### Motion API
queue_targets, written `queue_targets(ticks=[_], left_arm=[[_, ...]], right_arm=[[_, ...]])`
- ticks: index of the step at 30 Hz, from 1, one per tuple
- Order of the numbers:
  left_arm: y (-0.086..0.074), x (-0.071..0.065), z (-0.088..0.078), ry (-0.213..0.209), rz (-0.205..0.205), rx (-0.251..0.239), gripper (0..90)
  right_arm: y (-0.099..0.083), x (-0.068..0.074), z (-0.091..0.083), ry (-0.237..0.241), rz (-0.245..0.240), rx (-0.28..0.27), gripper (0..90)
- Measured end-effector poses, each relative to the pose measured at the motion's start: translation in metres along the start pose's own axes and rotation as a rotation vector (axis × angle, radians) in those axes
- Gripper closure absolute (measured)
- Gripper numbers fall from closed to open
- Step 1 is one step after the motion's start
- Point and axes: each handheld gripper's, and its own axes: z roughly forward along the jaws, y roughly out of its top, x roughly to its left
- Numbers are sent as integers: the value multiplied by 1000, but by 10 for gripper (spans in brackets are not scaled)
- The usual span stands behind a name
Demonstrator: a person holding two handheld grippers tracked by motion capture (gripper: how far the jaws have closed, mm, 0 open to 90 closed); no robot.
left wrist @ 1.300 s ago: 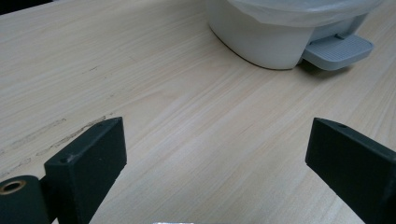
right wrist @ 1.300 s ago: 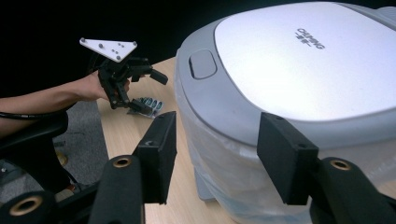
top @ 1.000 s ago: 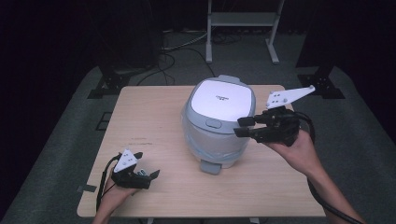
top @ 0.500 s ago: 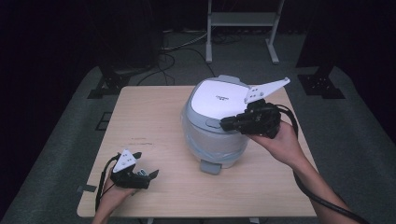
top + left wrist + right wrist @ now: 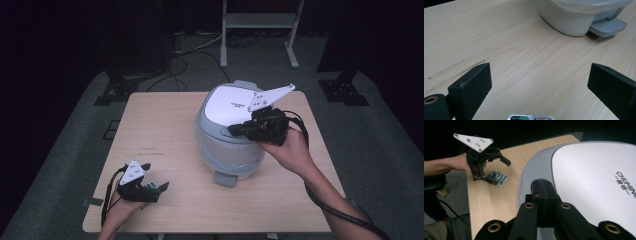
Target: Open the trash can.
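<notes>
High view: the right gripper [image 5: 235, 131] is held over the cooker [image 5: 227, 132] lid, fingers pressed together, while the left gripper [image 5: 159, 187] is rested on the desk [image 5: 160, 125], fingers spread.

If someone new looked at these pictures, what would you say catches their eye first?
First, the big white-and-grey lidded bin standing right of centre on the wooden table, its foot pedal pointing toward the person. Next, the right tongs with jaws closed together, tips at the front edge of the bin's lid. Last, the left tongs resting open at the table's near left corner, beside a small blister pack.
</notes>
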Motion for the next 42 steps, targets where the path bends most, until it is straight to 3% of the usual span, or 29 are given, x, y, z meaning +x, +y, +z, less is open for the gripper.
queue_targets(ticks=[10, 16, 21, 36, 42], left_arm=[[0, -1, 0, -1, 3, 3, 44], [0, 0, -1, 0, 0, -1, 44], [0, 0, -1, -1, -3, 1, 44], [-1, 0, 0, -11, 0, 13, 48], [-1, 0, -2, -14, -3, 7, 48]], right_arm=[[-1, 5, 4, 2, -8, -2, 896], [-3, 2, 0, 15, 18, -10, 860], [-13, -1, -19, 33, 65, -73, 818], [-50, -10, -59, 4, 132, -98, 708], [-63, -13, -68, -11, 152, -94, 673]])
